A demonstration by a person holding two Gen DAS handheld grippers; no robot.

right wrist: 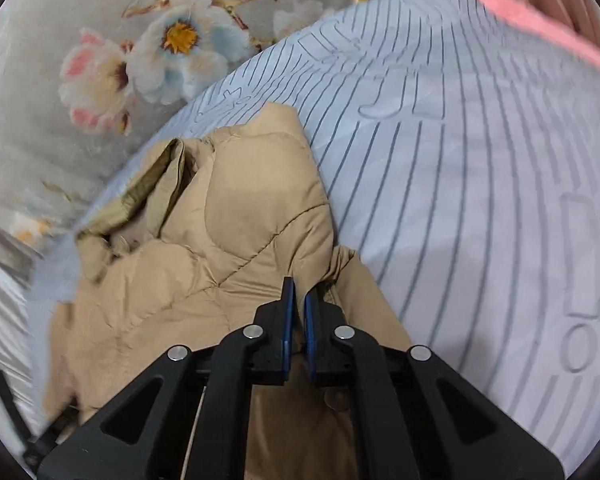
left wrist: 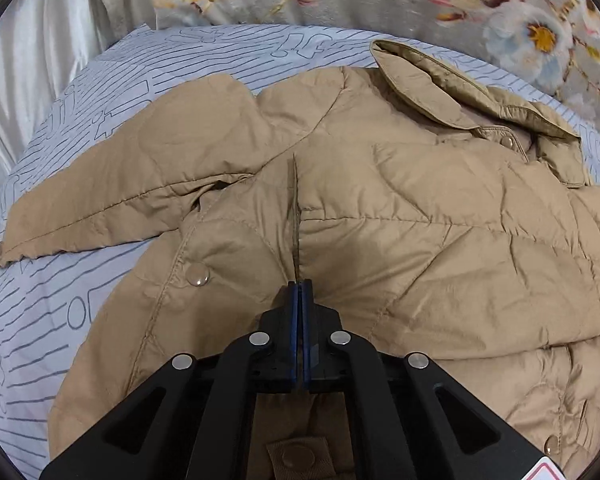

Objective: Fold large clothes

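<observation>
Left gripper (left wrist: 300, 286) sits bottom centre of its view, jaws pressed together w/ a thin ridge of the tan padded jacket (left wrist: 400, 232) pinched between the blue pads; the pinched fold runs up from the tips toward mid-frame. Far left of that view: shiny white curtain (left wrist: 32, 64). Next, the striped pale-blue bedsheet (left wrist: 60, 304), w/ one sleeve (left wrist: 112, 200) lying flat on it, cuff pointing to the left edge. A round snap (left wrist: 198, 276) shows just left of the gripper tips. Jacket body fills centre and right; collar (left wrist: 472, 100) is flipped open at upper right. Floral blanket (left wrist: 500, 20) runs across the top.

Right gripper (right wrist: 299, 292), bottom centre of its own view, is nearly closed w/ a narrow gap, jacket (right wrist: 228, 240) fabric bunched between the pads, so it's gripping cloth. Only this view shows: the black rig of the other tool (right wrist: 12, 412) at lower left, the jacket's right-hand edge w/ lots of bare sheet (right wrist: 480, 200) beyond it, and a pink strip (right wrist: 548, 28) at upper right. Sleeve and curtain show only in the left cam.
</observation>
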